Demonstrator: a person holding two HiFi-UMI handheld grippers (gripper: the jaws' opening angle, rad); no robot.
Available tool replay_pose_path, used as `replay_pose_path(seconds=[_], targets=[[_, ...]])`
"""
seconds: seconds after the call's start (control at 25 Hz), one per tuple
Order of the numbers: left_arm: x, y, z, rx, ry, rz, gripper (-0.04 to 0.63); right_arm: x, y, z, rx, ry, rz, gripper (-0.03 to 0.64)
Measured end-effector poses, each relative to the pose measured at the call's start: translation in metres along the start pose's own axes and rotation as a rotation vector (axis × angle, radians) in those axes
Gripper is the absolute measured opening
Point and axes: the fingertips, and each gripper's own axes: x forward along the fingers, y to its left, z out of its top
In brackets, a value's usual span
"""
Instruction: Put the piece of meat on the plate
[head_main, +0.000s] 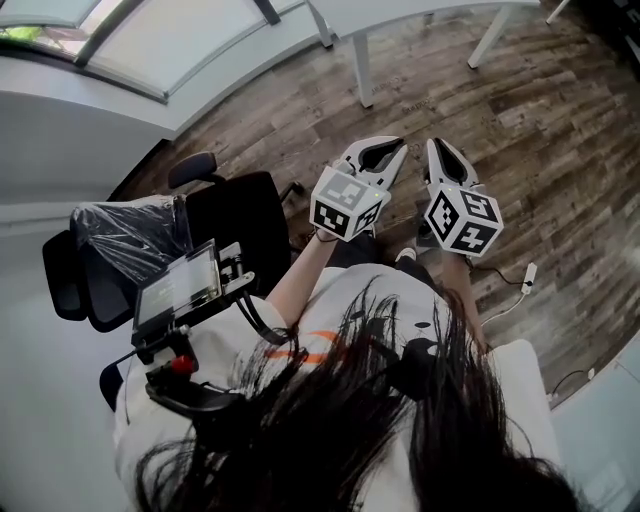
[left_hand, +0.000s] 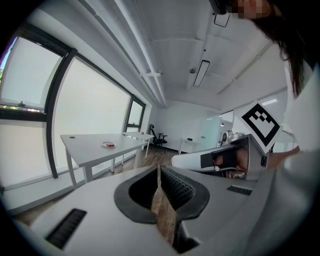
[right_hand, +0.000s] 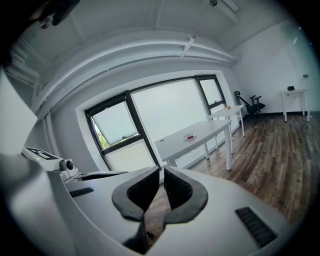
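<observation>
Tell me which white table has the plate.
The nearer table, beside the window: a plate with something red sits on it. The farther table carries a small orange thing.

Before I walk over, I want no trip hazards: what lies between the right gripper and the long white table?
Only bare wood floor before the table, in the right gripper view.

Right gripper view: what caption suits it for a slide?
Shut, empty right tool aimed across wooden floor at a white table by the windows, small dish on top.
</observation>
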Motion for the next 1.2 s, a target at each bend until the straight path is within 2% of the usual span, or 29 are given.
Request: replay_pose_path(seconds=[0.28, 1.2], targets=[[0.007, -0.007, 0.013, 0.005, -0.017, 0.006, 0.008, 0.001, -0.004, 0.012, -0.024, 0.012, 0.015, 0.038], [0.01, 0.017, 0.035, 0.017, -0.032, 0.098, 0.006, 0.027, 0.014, 0.031, -0.065, 0.035, 0.118, 0.038]])
